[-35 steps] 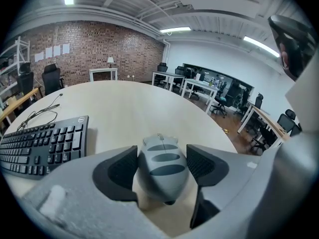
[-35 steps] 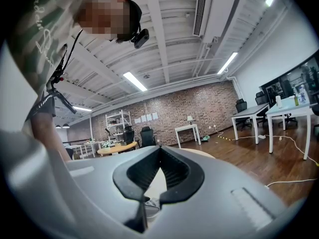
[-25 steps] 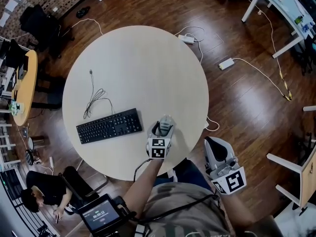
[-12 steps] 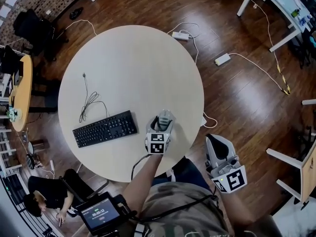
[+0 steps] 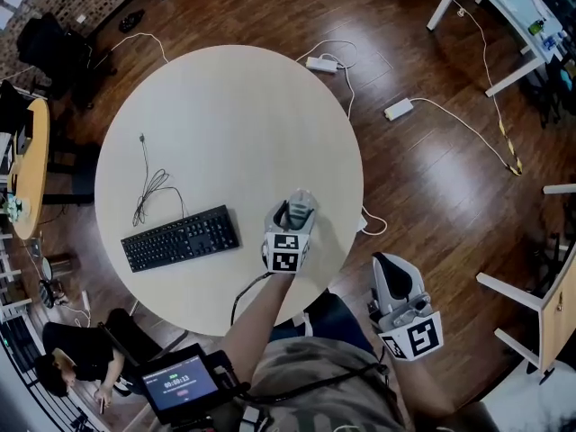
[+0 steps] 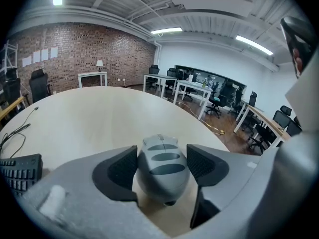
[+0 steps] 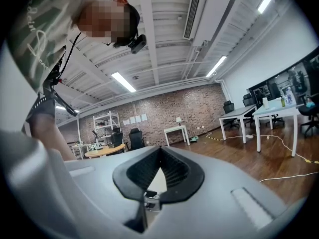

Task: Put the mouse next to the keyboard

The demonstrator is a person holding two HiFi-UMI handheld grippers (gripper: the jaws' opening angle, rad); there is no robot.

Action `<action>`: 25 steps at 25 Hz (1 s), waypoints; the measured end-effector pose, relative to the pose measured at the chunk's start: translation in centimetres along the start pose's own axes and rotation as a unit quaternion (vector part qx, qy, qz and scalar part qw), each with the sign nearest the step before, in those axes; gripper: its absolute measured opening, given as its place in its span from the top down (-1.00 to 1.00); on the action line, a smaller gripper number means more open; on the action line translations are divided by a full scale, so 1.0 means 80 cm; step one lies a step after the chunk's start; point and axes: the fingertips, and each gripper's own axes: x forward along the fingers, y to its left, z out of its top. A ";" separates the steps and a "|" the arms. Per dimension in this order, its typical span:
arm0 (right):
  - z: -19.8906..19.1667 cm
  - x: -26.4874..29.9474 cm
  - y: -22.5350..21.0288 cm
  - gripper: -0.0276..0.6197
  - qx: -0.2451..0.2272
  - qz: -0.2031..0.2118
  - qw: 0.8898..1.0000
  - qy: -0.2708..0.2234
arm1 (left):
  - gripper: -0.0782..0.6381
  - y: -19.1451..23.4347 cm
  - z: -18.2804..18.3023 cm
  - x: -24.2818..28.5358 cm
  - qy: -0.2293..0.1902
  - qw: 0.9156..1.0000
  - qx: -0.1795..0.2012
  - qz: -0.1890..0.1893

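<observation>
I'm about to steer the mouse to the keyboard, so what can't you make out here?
Underside of the mouse: left gripper view, hidden by the left gripper, so contact with the table is unclear.
Most of the keyboard: cut off by that view's left edge.
Key legends: too small in the head view.
The right gripper: its view shows neither mouse nor keyboard.

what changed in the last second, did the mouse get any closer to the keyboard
Very little. The whole head view slid left, so that shift is mostly the camera. The left gripper is still closed on the mouse, and its gap to the keyboard looks no smaller, if anything slightly wider. Nothing was let go. The right gripper stays shut, off the table.
</observation>
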 end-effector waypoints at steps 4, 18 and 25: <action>-0.010 -0.004 -0.008 0.90 0.007 -0.012 1.000 0.005 | -0.13 0.002 0.008 0.012 -0.002 1.000 -0.001 0.000; -0.012 -0.008 -0.016 0.90 0.005 -0.009 1.000 0.008 | -0.13 -0.011 0.029 0.039 0.007 1.000 0.006 -0.007; -0.013 -0.018 -0.021 0.90 0.010 -0.020 1.000 0.007 | -0.13 -0.016 0.037 0.046 -0.002 1.000 0.011 -0.011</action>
